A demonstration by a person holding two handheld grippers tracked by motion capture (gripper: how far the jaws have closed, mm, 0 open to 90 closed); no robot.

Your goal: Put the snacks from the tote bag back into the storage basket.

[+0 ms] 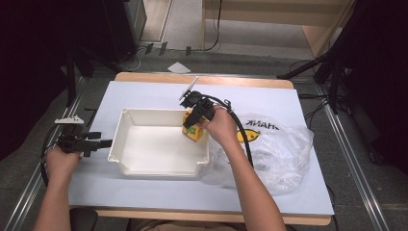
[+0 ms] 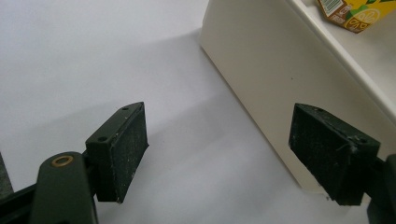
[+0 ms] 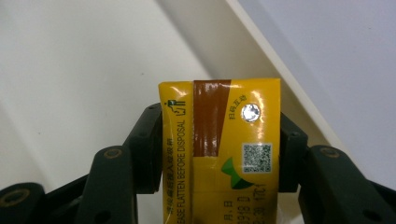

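A pale sheet covers the desk (image 1: 144, 94), with grey floor and dark stands around it. A white tray (image 1: 159, 166) sits left of centre, a clear bag (image 1: 281, 149) near the right edge. The right tongs (image 1: 195, 120) clamp a yellow carton (image 3: 219, 154) at the tray's far right corner. The left tongs (image 2: 217, 154) stand apart, empty, by the tray's left wall. The near edge is bare.

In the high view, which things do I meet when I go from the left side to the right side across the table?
left gripper → white tray → yellow drink carton, between the right gripper jaws → clear plastic bag.
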